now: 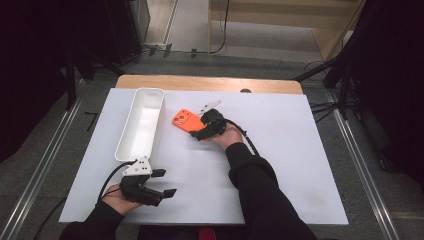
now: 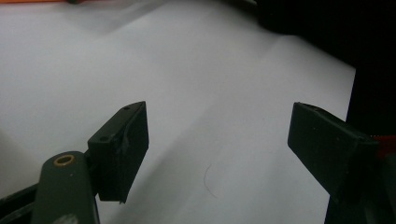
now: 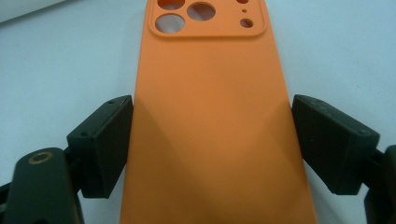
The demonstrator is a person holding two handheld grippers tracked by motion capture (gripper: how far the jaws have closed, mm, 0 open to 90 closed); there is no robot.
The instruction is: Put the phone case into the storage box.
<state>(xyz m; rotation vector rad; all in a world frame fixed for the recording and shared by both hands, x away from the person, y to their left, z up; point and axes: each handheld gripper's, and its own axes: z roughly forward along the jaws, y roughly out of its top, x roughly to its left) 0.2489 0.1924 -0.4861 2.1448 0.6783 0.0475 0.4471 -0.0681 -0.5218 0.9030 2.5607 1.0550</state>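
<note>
The right gripper sat near the middle of the white sheet, with open sheet to its right and toward the person, while the long white tray lay well apart on its left, running lengthwise away from the person. The orange phone case lay flat on the sheet between this gripper's jaws, back side up, its camera cut-outs at the far end, pointing away from the gripper. In the right gripper view the jaws stood wide, one at each long edge of the case; the left pad seemed to meet the edge and the right pad stood just at it, though whether they pressed on it could not be told. The left gripper rested near the sheet's near edge, just past the tray's near end, its jaws wide apart with only bare sheet between them. The sheet covered a wooden table, whose far strip showed beyond the sheet. Grey floor and metal rails ran along both sides, with dark stands and cables further out.
</note>
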